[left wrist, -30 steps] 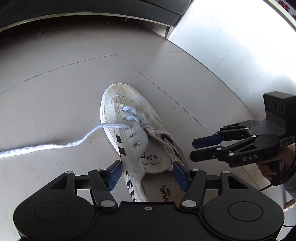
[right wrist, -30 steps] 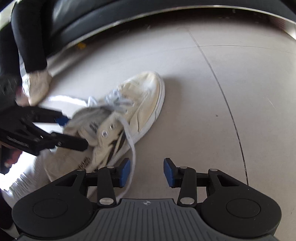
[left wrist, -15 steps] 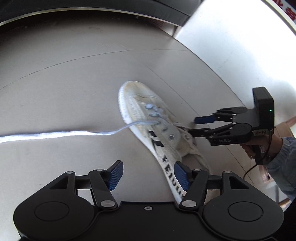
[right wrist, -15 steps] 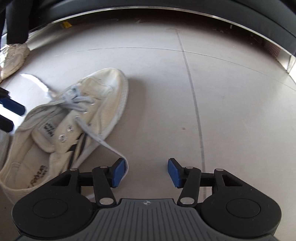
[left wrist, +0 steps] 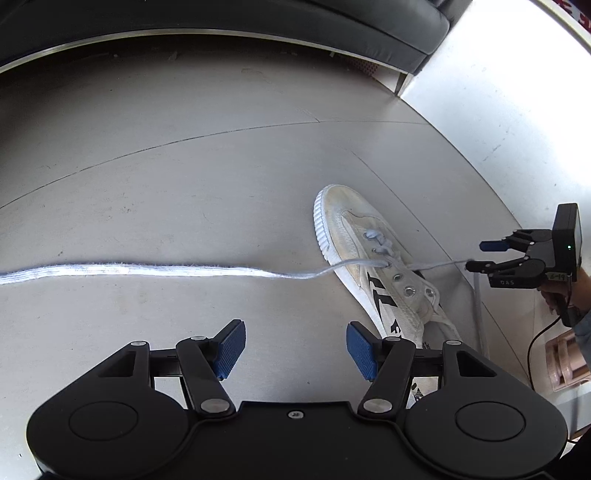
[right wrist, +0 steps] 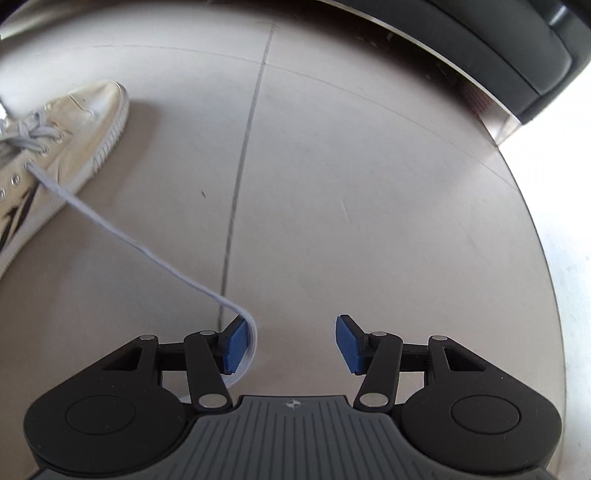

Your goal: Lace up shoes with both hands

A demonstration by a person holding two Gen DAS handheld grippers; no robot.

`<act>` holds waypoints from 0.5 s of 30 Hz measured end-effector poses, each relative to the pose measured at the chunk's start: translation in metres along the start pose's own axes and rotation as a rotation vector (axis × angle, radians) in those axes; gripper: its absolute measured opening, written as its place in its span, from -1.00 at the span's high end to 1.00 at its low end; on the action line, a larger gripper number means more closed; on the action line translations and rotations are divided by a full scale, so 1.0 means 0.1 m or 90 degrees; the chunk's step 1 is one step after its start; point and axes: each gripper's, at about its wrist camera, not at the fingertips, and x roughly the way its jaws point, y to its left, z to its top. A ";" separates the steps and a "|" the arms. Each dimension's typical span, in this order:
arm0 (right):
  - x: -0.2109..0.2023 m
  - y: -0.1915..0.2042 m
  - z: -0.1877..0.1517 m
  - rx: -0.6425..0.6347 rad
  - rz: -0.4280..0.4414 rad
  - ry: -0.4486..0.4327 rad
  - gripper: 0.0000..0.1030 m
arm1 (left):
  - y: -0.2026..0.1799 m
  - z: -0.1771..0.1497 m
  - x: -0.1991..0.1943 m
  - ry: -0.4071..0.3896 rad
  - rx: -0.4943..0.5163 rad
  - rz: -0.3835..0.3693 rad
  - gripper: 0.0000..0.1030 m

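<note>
A cream canvas shoe [left wrist: 373, 258] lies on the grey floor, toe pointing away, only its front eyelets laced. One pale lace end [left wrist: 147, 268] runs from an eyelet flat across the floor and out of the left edge. My left gripper [left wrist: 295, 349] hovers left of the shoe's heel, open and empty. The other lace end [right wrist: 140, 251] stretches from the shoe [right wrist: 74, 122] and drapes over the left fingertip [right wrist: 236, 345] of my right gripper [right wrist: 291, 345]. That gripper is open and nothing is pinched. In the left wrist view, the right gripper [left wrist: 477, 255] is to the right of the shoe.
A black sofa base [left wrist: 221, 22] curves along the far side. A bright metal panel [left wrist: 498, 92] stands at the right. A hand [left wrist: 557, 291] holds the right gripper, with a black cable [left wrist: 535, 347] trailing below it. Bare floor tiles spread left of the shoe.
Both grippers have drawn away from the shoe, the left one leftward and the right one rightward. The right jaws have widened, and the lace now hangs over one finger.
</note>
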 end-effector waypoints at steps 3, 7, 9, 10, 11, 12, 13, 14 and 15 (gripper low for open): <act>-0.31 -0.02 -0.22 0.037 0.049 0.002 -0.17 | -0.05 0.00 0.03 0.003 0.013 -0.005 -0.12; -0.62 0.14 -0.51 0.012 0.133 -0.009 -0.17 | -0.11 0.00 0.09 0.008 0.021 -0.016 -0.12; -0.71 0.36 -0.59 -0.115 0.147 -0.021 -0.17 | -0.14 0.01 0.11 0.010 0.024 -0.020 -0.12; -0.75 0.52 -0.63 -0.210 0.156 -0.032 -0.16 | -0.15 0.01 0.12 0.011 0.028 -0.021 -0.13; -0.80 0.68 -0.68 -0.306 0.164 -0.042 -0.16 | -0.16 0.01 0.13 0.013 0.032 -0.021 -0.13; -0.84 0.81 -0.71 -0.387 0.159 -0.051 -0.16 | -0.17 0.00 0.14 0.015 0.036 -0.021 -0.13; -0.84 0.93 -0.73 -0.467 0.156 -0.050 -0.15 | -0.17 0.00 0.14 0.016 0.038 -0.021 -0.13; -0.85 1.00 -0.74 -0.528 0.173 -0.052 -0.13 | -0.18 0.00 0.14 0.017 0.039 -0.021 -0.13; -0.85 1.07 -0.74 -0.589 0.190 -0.055 -0.13 | -0.18 -0.01 0.15 0.018 0.037 -0.021 -0.13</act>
